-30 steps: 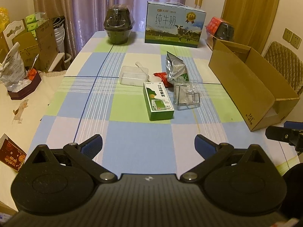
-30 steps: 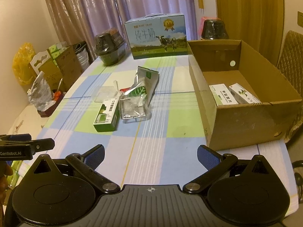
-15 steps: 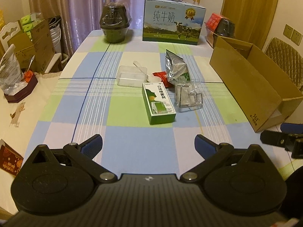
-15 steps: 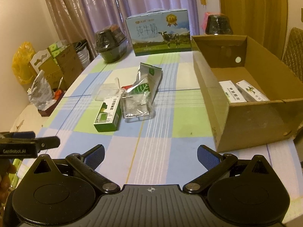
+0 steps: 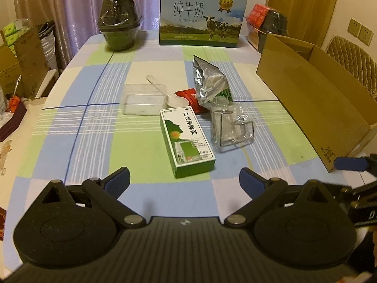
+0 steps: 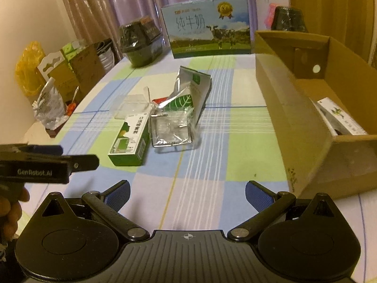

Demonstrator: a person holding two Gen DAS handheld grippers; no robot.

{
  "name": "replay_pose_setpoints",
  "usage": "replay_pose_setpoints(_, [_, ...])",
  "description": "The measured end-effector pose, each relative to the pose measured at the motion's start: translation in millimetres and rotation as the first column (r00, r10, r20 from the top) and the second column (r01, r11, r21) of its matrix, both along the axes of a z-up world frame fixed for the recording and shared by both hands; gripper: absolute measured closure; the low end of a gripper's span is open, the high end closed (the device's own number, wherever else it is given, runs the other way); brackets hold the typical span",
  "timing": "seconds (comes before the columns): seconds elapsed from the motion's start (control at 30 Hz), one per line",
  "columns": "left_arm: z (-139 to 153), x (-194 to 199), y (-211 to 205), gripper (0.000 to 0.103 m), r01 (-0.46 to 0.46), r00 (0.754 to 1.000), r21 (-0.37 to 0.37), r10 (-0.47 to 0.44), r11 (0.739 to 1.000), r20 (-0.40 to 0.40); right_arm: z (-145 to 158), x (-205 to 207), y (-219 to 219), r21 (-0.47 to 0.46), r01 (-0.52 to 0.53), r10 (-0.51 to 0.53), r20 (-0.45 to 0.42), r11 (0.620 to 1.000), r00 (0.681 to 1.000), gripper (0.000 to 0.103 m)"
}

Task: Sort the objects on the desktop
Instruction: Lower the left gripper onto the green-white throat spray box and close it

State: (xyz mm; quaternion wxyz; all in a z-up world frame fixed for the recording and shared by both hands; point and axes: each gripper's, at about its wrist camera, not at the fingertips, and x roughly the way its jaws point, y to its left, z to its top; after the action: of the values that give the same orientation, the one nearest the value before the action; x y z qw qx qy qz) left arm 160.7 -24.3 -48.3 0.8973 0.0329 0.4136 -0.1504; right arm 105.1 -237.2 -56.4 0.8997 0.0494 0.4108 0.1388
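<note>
Grippers both low at the table's near edge, nothing held: left gripper (image 5: pixel 185 179) with jaws spread wide, right gripper (image 6: pixel 187 192) likewise spread and empty. Compared with a second ago, both wrist views have closed in; the clutter fills more of each frame, so the person has brought both tools forward toward the middle of the table (image 5: pixel 150 188). Left gripper now lines up on the green-and-white spray box (image 5: pixel 186 139), which lies flat just ahead of its fingertips, well inside reach but not yet touched. Nothing on the cloth has shifted over that second. Beside the box, toward the right edge, a clear plastic package with a wire frame (image 5: pixel 232 127); behind that, a crumpled silver foil bag (image 5: pixel 209 85) leaning upright, a red sachet (image 5: pixel 192 97) tucked against it, a small white dish (image 5: pixel 175 100), and a clear plastic tub (image 5: pixel 143 99) with a white spoon (image 5: pixel 156 85) resting on its rim. Cardboard box (image 6: pixel 294 108) stands along the right edge, open, with two similar white-and-green cartons (image 6: pixel 341 118) already inside; judged from that, sorting is partly done and the spray box looks the likely next pick. Far edge: milk carton case (image 5: pixel 202 17) and a wrapped dark pot (image 5: pixel 120 30), apparently not part of the sort.
</note>
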Motion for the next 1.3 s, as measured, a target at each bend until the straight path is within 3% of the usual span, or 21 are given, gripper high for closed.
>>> replay_pose_setpoints(0.47, [-37.0,53.1,-20.1,0.012,0.027,0.999,-0.004,-0.028,1.0,-0.028,-41.8,28.2,-1.8,-0.034,-0.025,0.025,-0.013,0.999,1.0,0.002])
replay_pose_setpoints(0.67, [-52.6,71.0,-25.1,0.038,0.044,0.997,0.024,-0.043,0.999,-0.063,-48.3,37.3,4.4,-0.036,-0.039,0.039,-0.004,0.999,0.999,0.002])
replay_pose_setpoints(0.7, [-53.1,71.2,-23.2,0.047,0.043,0.997,0.026,-0.041,0.999,-0.062,-48.6,39.4,5.9,-0.032,-0.039,0.039,0.0,0.999,0.999,0.002])
replay_pose_setpoints(0.77, [-52.5,70.8,-17.3,0.052,0.037,0.998,0.032,-0.035,0.999,-0.059,-48.5,43.3,10.2,-0.029,-0.042,0.042,0.014,0.999,0.999,0.002])
replay_pose_setpoints(1.13, [-38.7,62.1,28.6,0.052,-0.022,0.999,0.02,0.023,1.0,-0.037,-53.6,85.0,46.8,-0.05,-0.037,0.043,0.11,0.998,0.993,0.003])
replay_pose_setpoints(1.3, [-37.2,67.7,35.3,0.041,-0.019,0.999,0.016,0.019,1.0,-0.03,-58.1,104.4,58.9,-0.048,-0.026,0.031,0.109,0.999,0.994,0.01])
